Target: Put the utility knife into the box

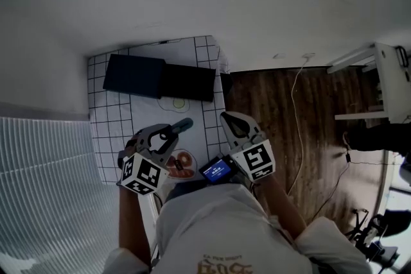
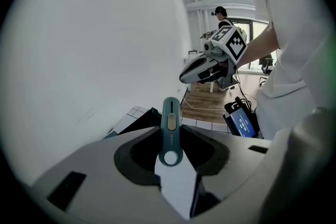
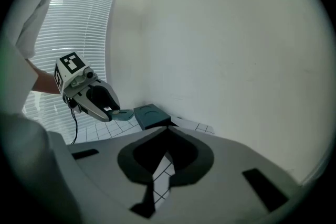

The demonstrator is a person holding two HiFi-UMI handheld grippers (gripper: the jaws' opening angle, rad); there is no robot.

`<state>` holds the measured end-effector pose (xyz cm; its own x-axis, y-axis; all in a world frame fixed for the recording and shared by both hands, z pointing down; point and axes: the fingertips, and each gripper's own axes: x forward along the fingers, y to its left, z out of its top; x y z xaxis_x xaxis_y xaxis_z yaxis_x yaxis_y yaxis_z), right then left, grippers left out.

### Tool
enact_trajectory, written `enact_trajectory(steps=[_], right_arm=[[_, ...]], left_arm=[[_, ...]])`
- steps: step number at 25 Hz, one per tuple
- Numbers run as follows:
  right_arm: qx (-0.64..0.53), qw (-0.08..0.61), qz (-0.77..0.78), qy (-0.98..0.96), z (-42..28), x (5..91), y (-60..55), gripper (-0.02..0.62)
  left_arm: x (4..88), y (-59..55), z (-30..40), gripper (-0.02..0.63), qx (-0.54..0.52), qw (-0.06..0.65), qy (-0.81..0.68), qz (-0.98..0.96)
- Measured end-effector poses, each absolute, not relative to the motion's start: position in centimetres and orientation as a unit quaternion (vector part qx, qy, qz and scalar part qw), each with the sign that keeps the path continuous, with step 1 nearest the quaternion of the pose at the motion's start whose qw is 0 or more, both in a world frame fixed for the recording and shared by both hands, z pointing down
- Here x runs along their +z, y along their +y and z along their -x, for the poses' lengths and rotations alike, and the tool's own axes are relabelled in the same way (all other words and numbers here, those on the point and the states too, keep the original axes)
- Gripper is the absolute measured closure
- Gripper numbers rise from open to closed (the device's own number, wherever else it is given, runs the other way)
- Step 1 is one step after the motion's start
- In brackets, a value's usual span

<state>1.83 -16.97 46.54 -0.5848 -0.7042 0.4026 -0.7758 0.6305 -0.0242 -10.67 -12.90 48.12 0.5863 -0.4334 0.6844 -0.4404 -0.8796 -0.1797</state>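
Observation:
A teal utility knife [image 1: 180,126] is clamped in my left gripper [image 1: 168,133], above the near part of the grid-patterned table [image 1: 109,131]. In the left gripper view the knife [image 2: 170,128] sticks up between the pads, handle pointing away. The dark box [image 1: 135,76] lies at the table's far end, its black lid part [image 1: 187,82] to the right. From the right gripper view, the box [image 3: 149,114] lies just beyond the knife tip [image 3: 123,114]. My right gripper [image 1: 232,124] hovers at the table's right edge, shut and holding nothing.
A fried-egg shaped item [image 1: 178,102] lies in front of the box. A small plate with a ring-shaped snack [image 1: 181,163] and a blue-screened device [image 1: 217,170] sit close to my body. Wooden floor with a white cable [image 1: 297,106] lies to the right, window blinds [image 1: 45,170] to the left.

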Motion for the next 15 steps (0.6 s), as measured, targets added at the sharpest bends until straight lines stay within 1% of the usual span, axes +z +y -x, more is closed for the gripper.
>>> enact_trajectory(steps=[15], right_arm=[[0.104,0.180,-0.432,-0.877,-1.5,46.4,-18.8,0.589]], left_arm=[[47.4,-16.2,11.4,0.471,0.376,-0.005,-0.251,-0.892]])
